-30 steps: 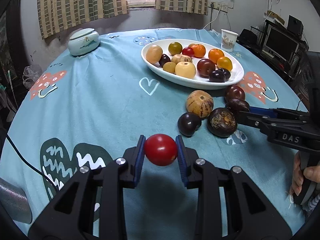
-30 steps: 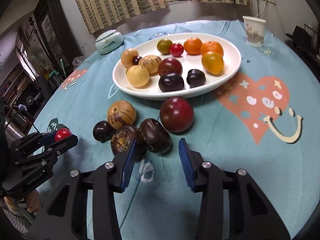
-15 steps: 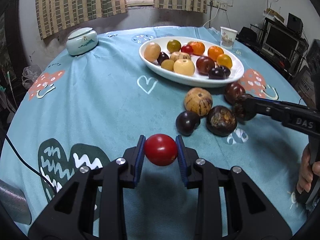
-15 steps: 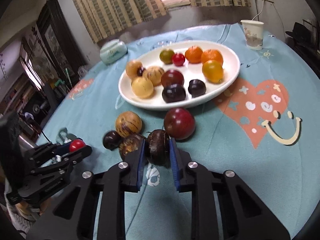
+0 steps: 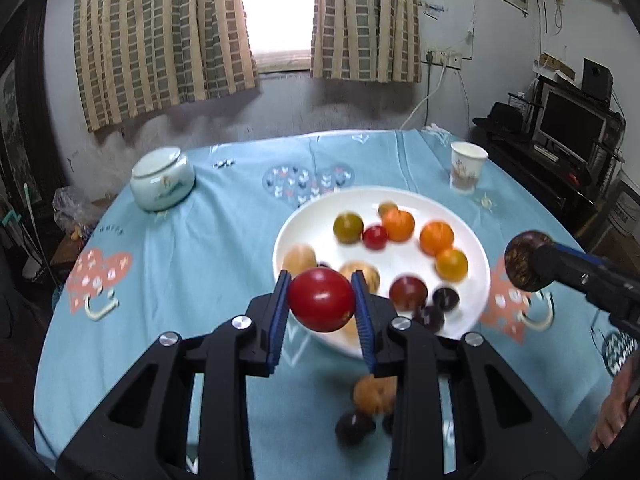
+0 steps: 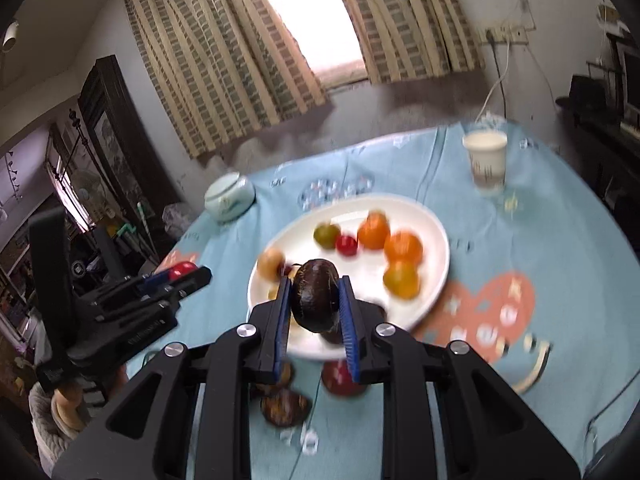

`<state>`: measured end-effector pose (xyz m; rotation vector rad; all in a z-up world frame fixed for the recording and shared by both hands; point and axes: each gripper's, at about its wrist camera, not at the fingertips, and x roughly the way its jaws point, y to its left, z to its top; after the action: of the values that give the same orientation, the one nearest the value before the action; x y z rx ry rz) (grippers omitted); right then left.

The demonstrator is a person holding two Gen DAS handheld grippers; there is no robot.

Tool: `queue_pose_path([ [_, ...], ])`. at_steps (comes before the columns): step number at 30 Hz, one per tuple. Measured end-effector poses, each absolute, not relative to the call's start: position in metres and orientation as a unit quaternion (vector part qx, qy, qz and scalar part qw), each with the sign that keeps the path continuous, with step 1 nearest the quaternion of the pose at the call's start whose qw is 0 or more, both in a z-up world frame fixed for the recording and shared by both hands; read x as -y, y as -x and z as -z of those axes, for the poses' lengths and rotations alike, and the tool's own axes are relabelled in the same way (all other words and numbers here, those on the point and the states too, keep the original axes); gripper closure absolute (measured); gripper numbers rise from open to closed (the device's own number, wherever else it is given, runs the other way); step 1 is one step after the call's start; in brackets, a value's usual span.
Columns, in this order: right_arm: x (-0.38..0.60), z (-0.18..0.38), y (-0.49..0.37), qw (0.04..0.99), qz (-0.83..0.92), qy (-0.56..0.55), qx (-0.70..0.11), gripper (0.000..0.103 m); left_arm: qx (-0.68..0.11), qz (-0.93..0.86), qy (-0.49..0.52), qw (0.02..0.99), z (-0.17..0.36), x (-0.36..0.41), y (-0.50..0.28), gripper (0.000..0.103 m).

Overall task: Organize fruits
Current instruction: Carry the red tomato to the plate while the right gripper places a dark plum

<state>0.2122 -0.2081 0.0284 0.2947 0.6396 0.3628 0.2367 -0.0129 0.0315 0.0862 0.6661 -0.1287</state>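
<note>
A round table under a blue patterned cloth (image 5: 208, 248) carries a white plate (image 5: 478, 256), a paper cup (image 5: 466, 168), a lidded ceramic jar (image 5: 162, 180) and loose fruits (image 5: 372, 394) beside the plate.

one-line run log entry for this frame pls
left gripper: shut on red tomato | right gripper: shut on dark brown fruit | both over white plate edge | loose fruit on tablecloth

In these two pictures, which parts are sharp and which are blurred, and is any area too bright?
Left wrist view: the red tomato between the pads is sharp, the fruit on the white plate is smeared, and the window is blown out white. Right wrist view: the dark fruit is fairly sharp, the paper cup blurred.
</note>
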Motion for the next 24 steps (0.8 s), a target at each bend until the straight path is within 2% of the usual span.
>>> queue_pose_path([
  [3, 0.202, -0.028, -0.244, 0.926, -0.167, -0.137, -0.311, 0.079, -0.329, 0.057, -0.04, 0.942, -0.025, 0.024, -0.267, 0.072],
  [11, 0.182, 0.022, -0.31, 0.913, -0.152, -0.102, -0.364, 0.08, -0.383, 0.046, -0.02, 0.922, 0.022, 0.025, -0.336, 0.072],
  [13, 0.178, 0.032, -0.317, 0.91, -0.152, -0.09, -0.375, 0.079, -0.372, 0.047, -0.021, 0.927, 0.026, 0.025, -0.337, 0.071],
  [14, 0.178, 0.035, -0.318, 0.91, -0.147, -0.086, -0.377, 0.079, -0.369, 0.047, -0.023, 0.928, 0.026, 0.026, -0.337, 0.069],
  [16, 0.178, 0.038, -0.32, 0.911, -0.139, -0.075, -0.38, 0.079, -0.365, 0.056, -0.021, 0.929, 0.027, 0.028, -0.337, 0.055],
  [18, 0.18, 0.038, -0.317, 0.914, -0.132, -0.072, -0.377, 0.077, -0.357, 0.044, -0.027, 0.933, 0.025, 0.03, -0.336, 0.032],
  [24, 0.19, 0.007, -0.298, 0.93, -0.136, -0.085, -0.331, 0.077, -0.339, 0.033, -0.013, 0.94, 0.003, 0.013, -0.319, 0.03],
])
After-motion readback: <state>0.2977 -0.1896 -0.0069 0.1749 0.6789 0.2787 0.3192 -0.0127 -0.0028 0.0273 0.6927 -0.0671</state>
